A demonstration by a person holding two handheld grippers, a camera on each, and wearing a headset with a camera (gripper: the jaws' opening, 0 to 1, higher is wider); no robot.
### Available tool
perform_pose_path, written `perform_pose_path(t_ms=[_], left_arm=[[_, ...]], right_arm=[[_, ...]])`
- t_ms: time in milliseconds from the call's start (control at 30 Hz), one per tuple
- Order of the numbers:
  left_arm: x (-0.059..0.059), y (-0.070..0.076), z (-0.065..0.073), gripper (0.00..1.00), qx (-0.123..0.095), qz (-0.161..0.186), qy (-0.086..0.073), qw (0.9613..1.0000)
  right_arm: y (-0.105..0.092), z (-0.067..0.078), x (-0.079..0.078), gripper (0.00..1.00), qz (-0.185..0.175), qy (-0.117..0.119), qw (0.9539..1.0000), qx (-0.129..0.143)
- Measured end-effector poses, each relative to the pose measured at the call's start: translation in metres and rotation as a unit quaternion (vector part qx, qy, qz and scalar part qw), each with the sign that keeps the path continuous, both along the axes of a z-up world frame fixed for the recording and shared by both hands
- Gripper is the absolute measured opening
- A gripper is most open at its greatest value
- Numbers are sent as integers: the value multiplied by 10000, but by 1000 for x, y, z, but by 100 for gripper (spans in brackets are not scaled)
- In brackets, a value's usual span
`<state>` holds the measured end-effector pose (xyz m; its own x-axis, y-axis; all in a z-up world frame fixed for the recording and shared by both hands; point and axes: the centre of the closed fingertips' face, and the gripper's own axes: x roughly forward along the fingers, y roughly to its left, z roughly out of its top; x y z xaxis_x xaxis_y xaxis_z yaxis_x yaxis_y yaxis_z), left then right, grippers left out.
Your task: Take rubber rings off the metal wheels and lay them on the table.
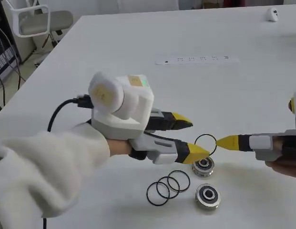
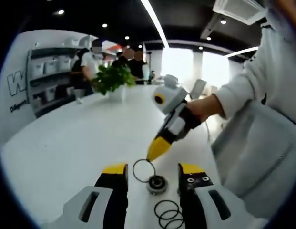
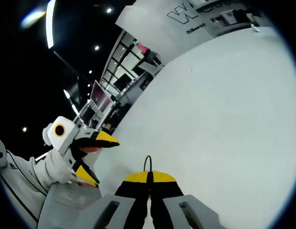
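In the head view, a smooth white table (image 1: 138, 71) is seen with two small metal wheels on it. They are round and shiny, with dark centres. The upper wheel (image 1: 203, 165) lies just beside the lower wheel (image 1: 208, 196). Three thin black loose rings (image 1: 168, 183) are laid flat and overlapping on the table, just to the left of the wheels. The left gripper (image 1: 198, 137) is held out from a fleecy white sleeve (image 1: 38, 171), and its yellow-tipped jaws are spread wide above the upper wheel. The right gripper (image 1: 220, 141) is brought in from the right with its pointed yellow jaws pressed together on the held ring (image 1: 205, 134), a thin black rubber hoop hung just above the upper wheel. Whether this hoop touches the wheel cannot be told. A flat white power strip (image 1: 198, 59) is set further back on the table.

In the left gripper view, one wheel is framed between the widely parted black and yellow jaws. The held ring is seen upright just beside this wheel, pinched at its top by the tip of the right gripper. The loose rings are seen on the table nearer the camera, and a leafy green plant (image 2: 112, 78) stands at the far end.

In the right gripper view, the two jaws are closed flat against each other, with the held ring showing as a thin black line rising from between their tips. The left gripper is seen to the left, with its jaws apart
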<state>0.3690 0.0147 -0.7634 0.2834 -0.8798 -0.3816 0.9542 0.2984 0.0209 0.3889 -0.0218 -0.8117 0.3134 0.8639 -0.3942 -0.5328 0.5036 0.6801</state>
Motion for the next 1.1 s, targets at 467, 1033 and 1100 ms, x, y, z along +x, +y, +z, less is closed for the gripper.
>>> perform_pose_path(t_ms=[467,1033,1100], left_arm=[[-12,64,31,68,146,477,-342,9982],[-60,117,17,89,46,1123,-176,9935],[-65,122,12,91,93,1182,-131,9929]], right_arm=[[15,34,-1,0,69,-237,9988,434],[90,31,-64,0,1367,-78,9895,461],[96,28,-70,0,1461,-8,9882,462]])
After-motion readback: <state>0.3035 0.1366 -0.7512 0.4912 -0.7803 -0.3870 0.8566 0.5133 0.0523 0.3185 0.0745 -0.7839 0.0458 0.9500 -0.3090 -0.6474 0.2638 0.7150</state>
